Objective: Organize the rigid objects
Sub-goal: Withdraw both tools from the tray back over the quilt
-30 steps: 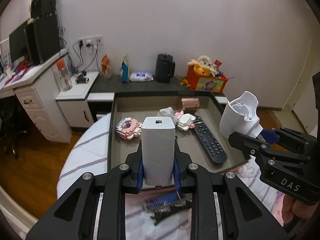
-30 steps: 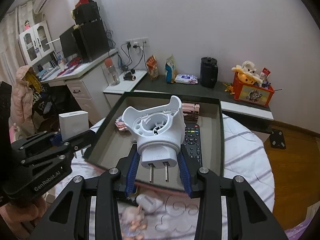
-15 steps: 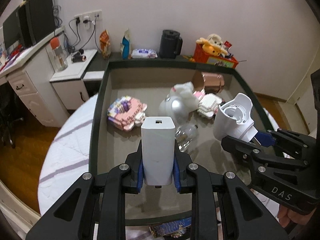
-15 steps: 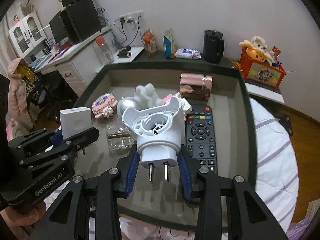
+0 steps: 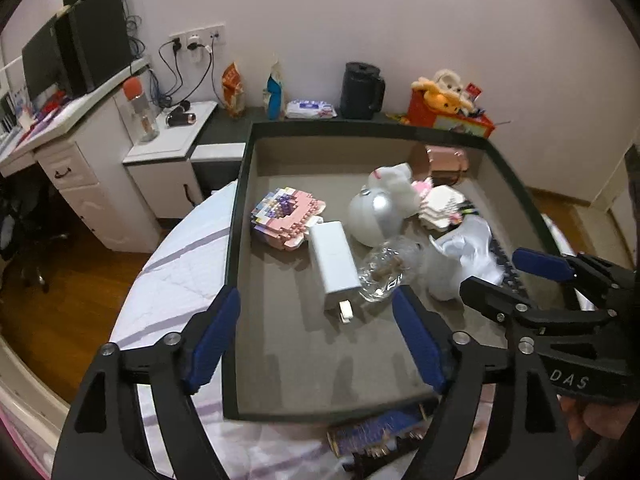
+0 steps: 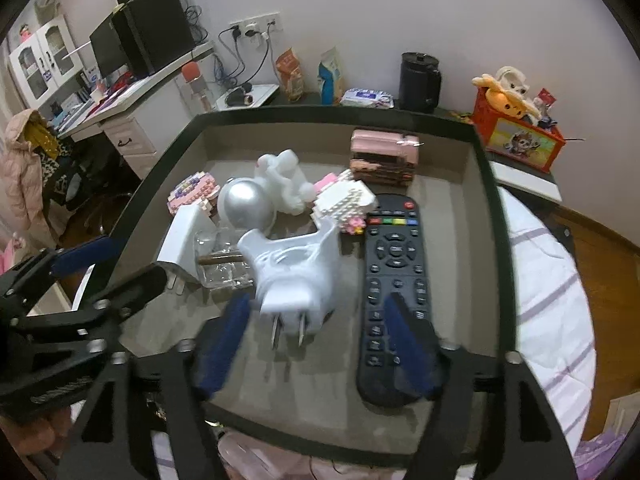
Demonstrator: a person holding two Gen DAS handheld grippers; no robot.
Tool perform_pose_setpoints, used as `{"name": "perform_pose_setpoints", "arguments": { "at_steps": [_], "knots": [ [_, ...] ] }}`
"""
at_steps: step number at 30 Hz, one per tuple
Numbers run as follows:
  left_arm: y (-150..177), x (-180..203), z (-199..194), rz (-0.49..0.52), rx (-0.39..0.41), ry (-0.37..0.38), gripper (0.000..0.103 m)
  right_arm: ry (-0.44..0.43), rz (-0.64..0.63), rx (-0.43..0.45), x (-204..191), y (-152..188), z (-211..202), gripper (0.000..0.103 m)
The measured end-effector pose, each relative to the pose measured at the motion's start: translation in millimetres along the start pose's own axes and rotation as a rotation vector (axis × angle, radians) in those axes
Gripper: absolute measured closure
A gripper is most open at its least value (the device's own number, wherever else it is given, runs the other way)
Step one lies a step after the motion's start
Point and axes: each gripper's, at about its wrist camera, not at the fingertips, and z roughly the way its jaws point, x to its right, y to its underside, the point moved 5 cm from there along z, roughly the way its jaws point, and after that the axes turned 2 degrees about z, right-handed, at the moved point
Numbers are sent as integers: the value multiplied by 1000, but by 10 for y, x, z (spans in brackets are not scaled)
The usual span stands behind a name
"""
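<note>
White charger block [image 5: 334, 262] lies flat on the tray floor, prongs toward the camera, with the left gripper [image 5: 316, 336] just behind it, jaws spread wide and holding nothing. Over on the right, same story: the right gripper [image 6: 316, 334] has its jaws wide apart, and the white plug adapter [image 6: 294, 268] sits between and just ahead of them, blurred, prongs pointing back. A clear bottle [image 6: 224, 264] lies between charger and adapter, touching both as far as I can see. The remote [image 6: 394, 280] lies alongside the adapter, under the right finger. Behind them crowd a silver ball [image 6: 246, 204], brick models [image 5: 286, 216] and a pink case [image 6: 384, 152]. The tray [image 5: 236, 240] keeps bare floor along its near edge.
</note>
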Motion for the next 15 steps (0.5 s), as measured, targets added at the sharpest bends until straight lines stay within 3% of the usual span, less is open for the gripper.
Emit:
{"name": "perform_pose_setpoints", "arguments": {
  "at_steps": [2,3,15],
  "knots": [
    [19,-1,-141,8,30,-43,2,-16,14,20,25,27,-114,21],
    [30,1,-210,13,49,-59,1,-18,20,25,24,29,-140,20],
    [385,114,-1165,9,151,-62,0,0,67,141,-74,301,-894,18]
  ]
}}
